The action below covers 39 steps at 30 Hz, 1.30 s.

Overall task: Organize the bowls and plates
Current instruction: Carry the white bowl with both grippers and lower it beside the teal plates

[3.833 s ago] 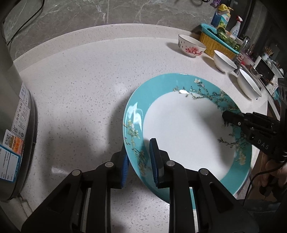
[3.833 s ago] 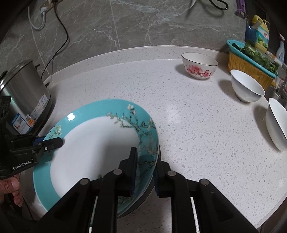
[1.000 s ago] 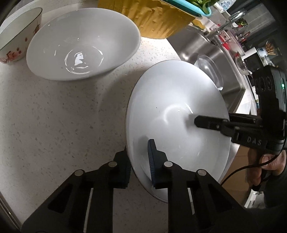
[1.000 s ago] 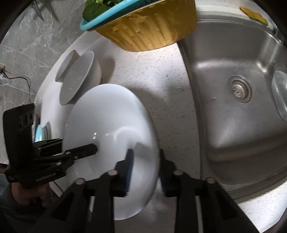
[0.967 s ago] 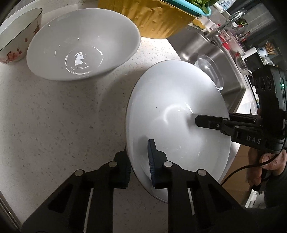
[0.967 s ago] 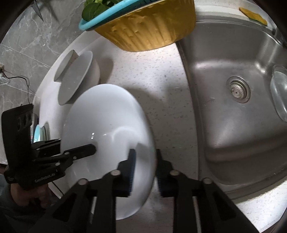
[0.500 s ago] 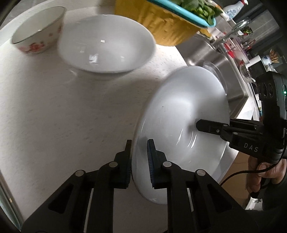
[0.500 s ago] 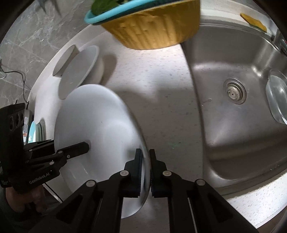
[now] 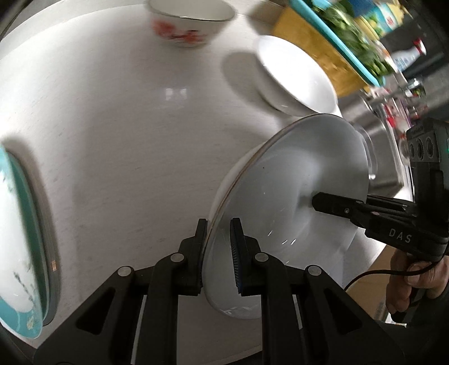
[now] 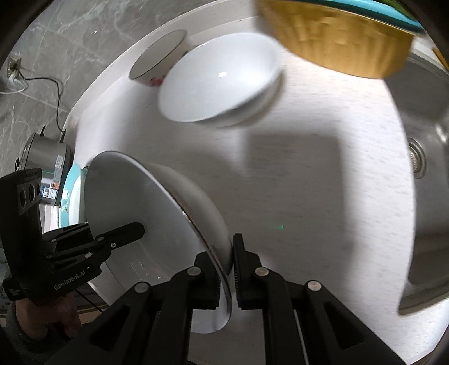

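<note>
Between the two hand-held grippers hangs a large white bowl (image 9: 291,191), tilted steeply and lifted clear of the pale speckled counter (image 9: 126,134). Its near rim is pinched by the left gripper (image 9: 219,247), whose blue pads press on either side of the thin gold-edged lip. From the opposite side the right gripper (image 10: 226,269) is clamped on the rim in the same way, one finger inside the bowl and one against its outer wall. Ahead of the left gripper, across the counter, stands a smaller white bowl (image 9: 294,75), and farther on a bowl with red flowers (image 9: 188,25). Beyond those sits a yellow basket (image 10: 342,42) with a teal rim, holding green leaves. Off to the left gripper's left side lies a teal-rimmed plate (image 9: 22,233), flat on the counter. To the right gripper's right is a steel sink (image 10: 421,174).
</note>
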Tool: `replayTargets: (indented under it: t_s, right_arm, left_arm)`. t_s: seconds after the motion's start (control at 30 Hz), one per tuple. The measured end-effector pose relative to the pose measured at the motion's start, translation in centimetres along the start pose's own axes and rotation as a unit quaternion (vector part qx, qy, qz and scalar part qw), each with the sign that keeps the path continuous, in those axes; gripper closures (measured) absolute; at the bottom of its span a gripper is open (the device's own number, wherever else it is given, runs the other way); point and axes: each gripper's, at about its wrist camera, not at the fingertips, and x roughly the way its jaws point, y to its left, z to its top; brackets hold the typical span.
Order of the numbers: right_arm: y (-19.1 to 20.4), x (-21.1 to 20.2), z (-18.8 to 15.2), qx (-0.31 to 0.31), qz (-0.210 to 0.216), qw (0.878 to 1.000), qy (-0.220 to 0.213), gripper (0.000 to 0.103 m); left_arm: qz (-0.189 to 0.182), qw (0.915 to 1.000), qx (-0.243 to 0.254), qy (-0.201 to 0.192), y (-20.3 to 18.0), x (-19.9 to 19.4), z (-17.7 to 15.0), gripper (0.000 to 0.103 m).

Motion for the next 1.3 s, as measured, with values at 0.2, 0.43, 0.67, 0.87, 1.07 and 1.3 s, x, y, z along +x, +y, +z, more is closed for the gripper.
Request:
replayTargets:
  t_s: [0.2,0.43,0.67,0.87,1.07,1.3]
  right_arm:
    - [2.4,1.2,1.1,0.014,0.014,0.999,0.027,0.091]
    - [4.2,1.9,1.9,0.04,0.026,0.997,0.058,0.089]
    - [4.4,1.8,1.8,0.071,0.049,0.993,0.082,0.087]
    - [3.8,2.2,1.9,0.09,0.054,0.99,0.097,0.088]
    - [3.6,3.2,2.1,0.103,0.062,0.987,0.106,0.088]
    - [3.4,3.8,1.8,0.101,0.06,0.987,0.106,0.088]
  left_arm:
    - [-0.004,0.9997,-0.023,0.003,3.2,-1.4,0.0,0.089]
    - [-0.013,0.999,-0.032,0.027,5.8,-2.4,1.2,0.089]
    - [-0.019,0.9981,-0.013,0.057,6.2,-2.8,2.3,0.089]
    - [-0.013,0.9966,0.0,0.081,6.9,-2.5,3.0,0.089]
    - [-0.002,0.996,0.008,0.089,7.0,-1.8,4.6,0.089]
    - [0.008,0.9956,0.011,0.093,8.3,-1.6,4.7,0.089]
